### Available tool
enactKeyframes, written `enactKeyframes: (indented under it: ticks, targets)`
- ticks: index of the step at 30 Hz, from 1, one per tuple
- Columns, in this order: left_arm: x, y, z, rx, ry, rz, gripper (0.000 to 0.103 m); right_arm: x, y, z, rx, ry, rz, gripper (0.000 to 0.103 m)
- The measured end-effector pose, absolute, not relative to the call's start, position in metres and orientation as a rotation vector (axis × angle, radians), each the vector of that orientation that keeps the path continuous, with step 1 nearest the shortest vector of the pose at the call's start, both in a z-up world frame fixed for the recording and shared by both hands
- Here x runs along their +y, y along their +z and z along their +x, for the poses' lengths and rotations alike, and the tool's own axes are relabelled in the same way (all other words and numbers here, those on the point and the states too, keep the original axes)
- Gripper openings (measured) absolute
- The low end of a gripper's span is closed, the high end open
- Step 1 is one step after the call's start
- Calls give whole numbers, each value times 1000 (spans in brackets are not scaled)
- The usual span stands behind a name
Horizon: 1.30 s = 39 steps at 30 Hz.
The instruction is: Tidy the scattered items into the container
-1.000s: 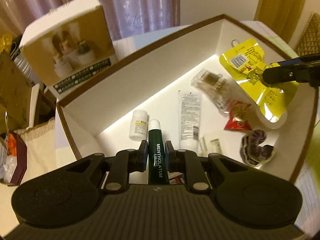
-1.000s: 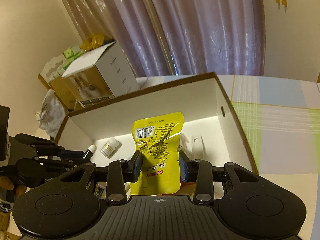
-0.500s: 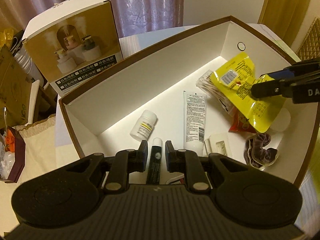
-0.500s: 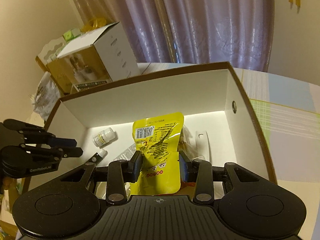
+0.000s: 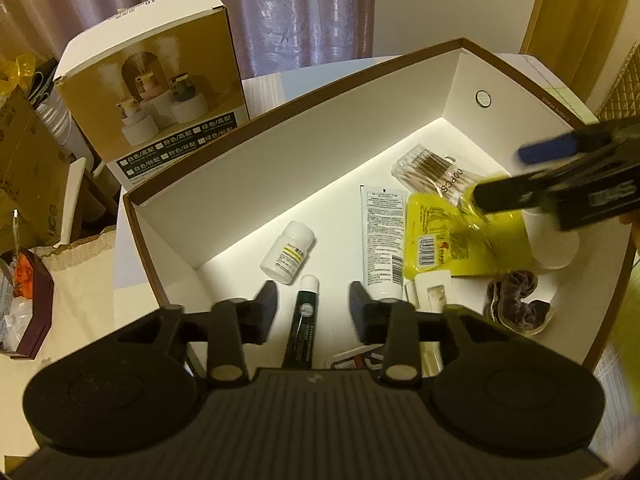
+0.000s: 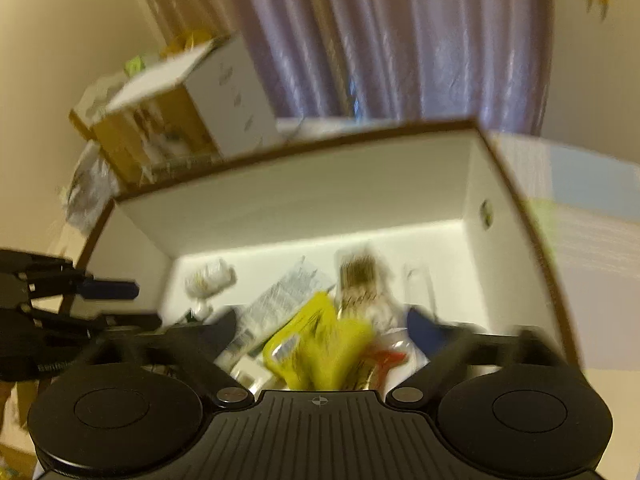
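The container is a white cardboard box with a brown rim (image 5: 360, 68) (image 6: 304, 144). My left gripper (image 5: 312, 308) (image 6: 144, 304) stands open over its near-left corner. Between and below its fingers, a green lip-balm tube (image 5: 305, 320) lies loose on the box floor. My right gripper (image 6: 324, 330) (image 5: 498, 174) is open too, in a blurred view. The yellow snack packet (image 5: 448, 236) (image 6: 320, 344) lies free in the box beneath it, on top of other items.
In the box lie a white pill bottle (image 5: 288, 252), a white tube (image 5: 382, 240), a cotton-swab pack (image 5: 432, 168), a dark scrunchie (image 5: 516, 296), a small white card (image 5: 432, 290) and a red packet (image 6: 388, 356). A humidifier carton (image 5: 160, 92) stands behind the box's left side.
Both grippers opened. The left one let go of the lip-balm tube and drew back; the right one dropped the yellow packet into the box.
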<state>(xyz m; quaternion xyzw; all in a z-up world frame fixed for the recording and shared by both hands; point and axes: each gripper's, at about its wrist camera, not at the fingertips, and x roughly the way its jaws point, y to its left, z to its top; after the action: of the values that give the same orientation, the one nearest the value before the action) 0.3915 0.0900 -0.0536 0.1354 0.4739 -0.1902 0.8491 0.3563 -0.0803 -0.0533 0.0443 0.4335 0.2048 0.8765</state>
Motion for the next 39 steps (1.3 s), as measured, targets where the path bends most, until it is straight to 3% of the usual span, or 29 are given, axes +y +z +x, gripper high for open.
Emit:
enactKeyframes:
  ticks: [5, 10, 23, 31, 39]
  targets:
    - [86, -51, 388, 1005, -388, 271, 42, -84, -40, 348, 898, 433, 58, 98]
    - [84, -43, 381, 992, -377, 268, 56, -93, -32, 339, 940, 431, 57, 98]
    - [76, -15, 356, 955, -367, 252, 74, -102, -19, 311, 940, 382, 61, 98]
    - [77, 4, 338, 922, -315, 233, 91, -104, -8, 295, 926, 371, 76, 98]
    - [77, 18, 313, 899, -290, 214, 93, -105, 6, 271, 896, 364, 78, 99]
